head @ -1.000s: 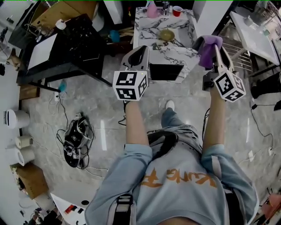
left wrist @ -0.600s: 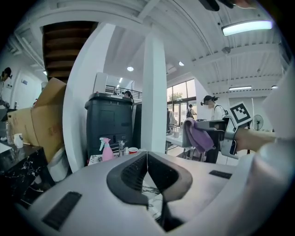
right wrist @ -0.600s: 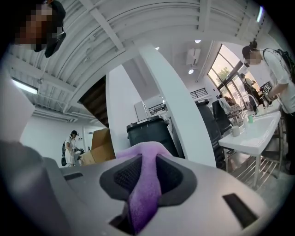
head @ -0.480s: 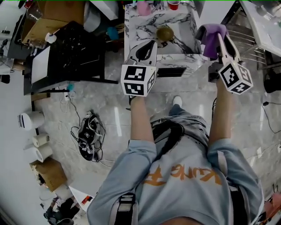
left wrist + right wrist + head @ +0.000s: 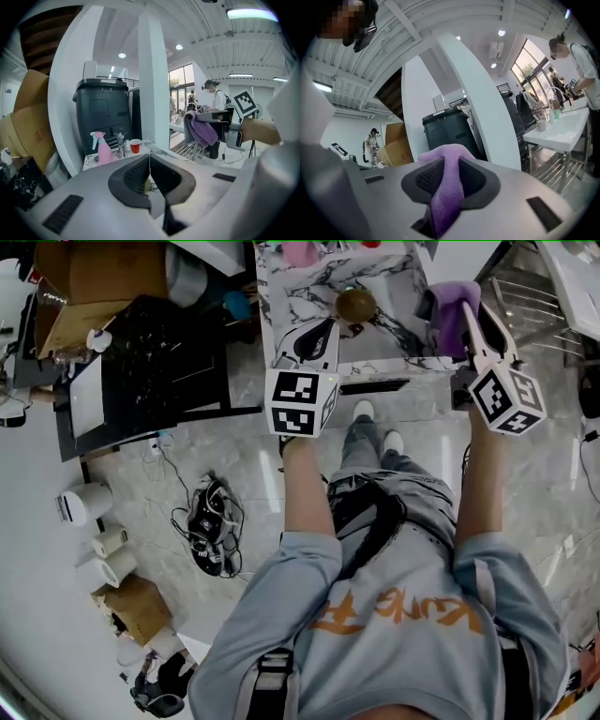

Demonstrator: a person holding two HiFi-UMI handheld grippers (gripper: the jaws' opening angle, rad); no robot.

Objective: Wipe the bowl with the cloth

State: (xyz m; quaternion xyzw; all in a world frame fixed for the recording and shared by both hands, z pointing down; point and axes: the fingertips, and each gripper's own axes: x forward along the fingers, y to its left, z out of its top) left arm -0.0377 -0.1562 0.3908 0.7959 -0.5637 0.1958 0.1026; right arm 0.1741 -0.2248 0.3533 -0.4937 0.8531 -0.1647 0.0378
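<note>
Cloth [image 5: 457, 313] (purple) clamped between the right gripper [image 5: 448, 171] jaws, left gripper [image 5: 150, 160] jaws closed on nothing, bowl [image 5: 356, 304] on the table [image 5: 398, 277] just ahead of them.

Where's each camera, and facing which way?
Head view: on the head, steeply down over both forearms, left gripper, right gripper, table and bowl.
Left gripper view: along shut jaws toward the spray bottle; right gripper at right.
Right gripper view: along jaws shut on the cloth, toward a black bin.
Shared: cloth in all three.
</note>
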